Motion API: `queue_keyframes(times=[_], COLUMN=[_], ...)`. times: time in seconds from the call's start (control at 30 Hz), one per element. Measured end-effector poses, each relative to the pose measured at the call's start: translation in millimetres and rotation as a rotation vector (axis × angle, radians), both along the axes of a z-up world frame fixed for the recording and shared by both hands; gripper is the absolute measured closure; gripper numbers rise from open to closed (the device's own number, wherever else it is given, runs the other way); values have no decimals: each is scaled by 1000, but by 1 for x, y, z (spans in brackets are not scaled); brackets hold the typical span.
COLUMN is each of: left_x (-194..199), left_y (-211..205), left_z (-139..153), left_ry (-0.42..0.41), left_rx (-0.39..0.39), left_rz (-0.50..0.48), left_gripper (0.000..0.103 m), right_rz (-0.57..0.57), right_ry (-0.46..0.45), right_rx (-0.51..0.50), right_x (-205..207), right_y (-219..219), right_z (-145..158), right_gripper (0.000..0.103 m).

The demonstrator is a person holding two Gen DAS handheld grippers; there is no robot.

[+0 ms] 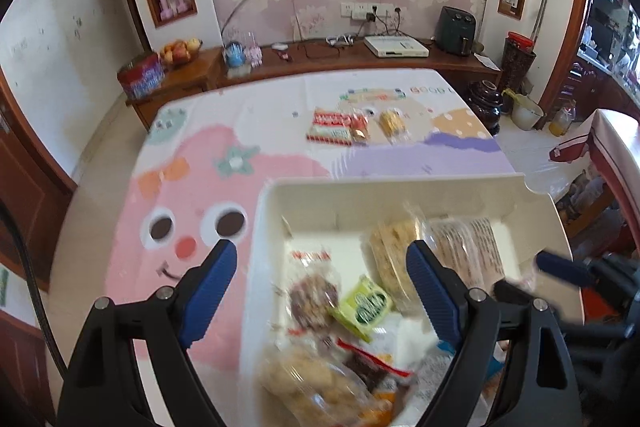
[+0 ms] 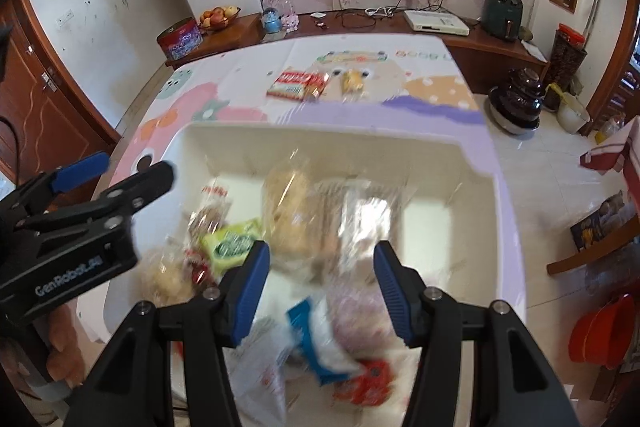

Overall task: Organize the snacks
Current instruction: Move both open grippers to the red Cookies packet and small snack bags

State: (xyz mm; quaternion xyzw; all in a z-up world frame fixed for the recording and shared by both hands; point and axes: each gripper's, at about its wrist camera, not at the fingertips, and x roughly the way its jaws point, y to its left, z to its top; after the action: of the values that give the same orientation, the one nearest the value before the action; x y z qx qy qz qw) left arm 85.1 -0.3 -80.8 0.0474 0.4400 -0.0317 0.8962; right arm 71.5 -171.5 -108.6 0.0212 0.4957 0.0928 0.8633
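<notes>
A white bin (image 1: 400,189) (image 2: 320,135) sits at the near edge of the table, full of wrapped snacks: a green packet (image 1: 366,305) (image 2: 230,243), clear-wrapped biscuits (image 1: 394,253) (image 2: 286,211) and others, blurred. Farther back on the cloth lie a red-and-white packet (image 1: 330,127) (image 2: 290,84), a brown one (image 1: 360,129) and a yellow one (image 1: 392,125) (image 2: 352,81). My left gripper (image 1: 320,279) is open and empty over the bin's left rim; it also shows in the right wrist view (image 2: 128,171). My right gripper (image 2: 320,275) is open and empty over the bin; it also shows in the left wrist view (image 1: 560,271).
The table wears a pastel cartoon cloth (image 1: 208,195). Behind it a wooden sideboard (image 1: 320,61) carries a fruit bowl, a red tin, a white box and an air fryer. A dark pot (image 2: 516,99) stands on the floor to the right.
</notes>
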Motion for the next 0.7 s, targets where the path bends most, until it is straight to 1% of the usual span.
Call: queue_keyframes(times=[0.1, 0.2, 0.3, 0.4, 0.43, 0.5, 0.57, 0.63, 0.7], left_x=[18, 43, 75, 111, 126, 152, 179, 208, 238], left_y=[1, 4, 4, 2, 1, 0, -4, -8, -10], left_z=[12, 25, 38, 46, 48, 49, 45, 32, 11], left_ry=[-19, -10, 10, 41, 57, 71, 82, 111, 158], left_rx=[46, 63, 78, 93, 92, 100, 111, 130, 138], left_rz=[-14, -54, -100, -127, -138, -130, -135, -130, -124], left_gripper=[16, 15, 13, 13, 13, 13, 13, 13, 13], right_rz=[-2, 2, -7, -13, -16, -18, -16, -13, -15], right_ry=[7, -6, -22, -25, -21, -1, 24, 61, 118], right_rx=[42, 75, 61, 38, 28, 17, 14, 19, 32], right_x=[22, 55, 88, 127, 139, 167, 190, 213, 241], right_y=[-11, -23, -29, -30, -30, -28, -26, -24, -22], right_z=[15, 38, 54, 63, 64, 62, 55, 43, 21], right_gripper=[48, 48, 48, 48, 48, 48, 48, 48, 48])
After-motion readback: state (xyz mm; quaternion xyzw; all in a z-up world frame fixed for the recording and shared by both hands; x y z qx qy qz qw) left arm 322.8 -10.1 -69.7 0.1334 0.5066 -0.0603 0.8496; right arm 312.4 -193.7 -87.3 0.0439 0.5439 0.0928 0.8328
